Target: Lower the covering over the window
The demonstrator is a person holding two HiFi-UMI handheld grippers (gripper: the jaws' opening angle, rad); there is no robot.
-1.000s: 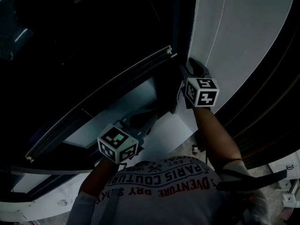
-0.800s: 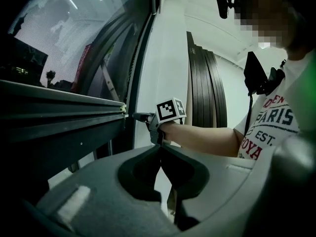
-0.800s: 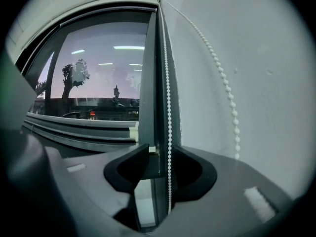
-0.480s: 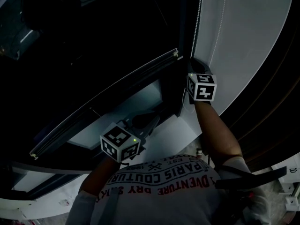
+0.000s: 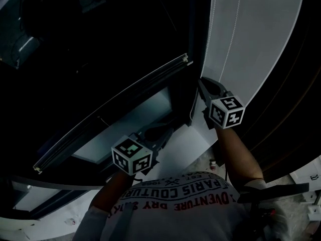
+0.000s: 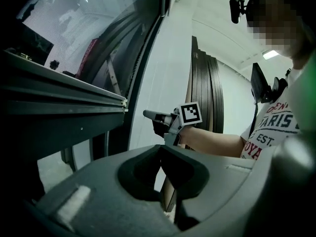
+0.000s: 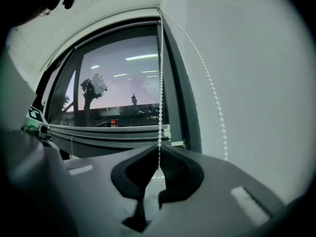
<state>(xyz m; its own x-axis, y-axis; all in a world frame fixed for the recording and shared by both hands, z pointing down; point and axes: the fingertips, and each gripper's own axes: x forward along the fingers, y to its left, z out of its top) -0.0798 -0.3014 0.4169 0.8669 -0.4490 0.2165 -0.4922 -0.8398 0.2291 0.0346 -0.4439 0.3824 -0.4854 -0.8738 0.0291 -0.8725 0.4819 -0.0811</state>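
**Right gripper** (image 7: 159,158): the jaws have just been closing and now stand pinched on one strand of the bead chain (image 7: 159,83), which drops straight into them. The second strand hangs free to the right, against the white wall (image 7: 261,83). In the head view this gripper sits at the right edge of the window (image 7: 118,83), at about the level of the rail end.

**Left gripper** (image 6: 160,151): jaws together, with nothing between them that I can make out. I hold it low and left, near my body, and it takes no part in the work.

**Progress:** the bottom rail (image 5: 110,107) of the covering (image 6: 59,14) hangs partway down the window. A paler strip (image 5: 130,118) remains between the rail and the white ledge (image 5: 55,217) below. I judge the grip on the chain secured. The pull that would bring the rail down to the ledge is still outstanding.

**Change from the earliest head view:** the right gripper has shifted slightly nearer and to the right. The rail lies in much the same place, and I can confirm no drop. The left gripper is practically unchanged.
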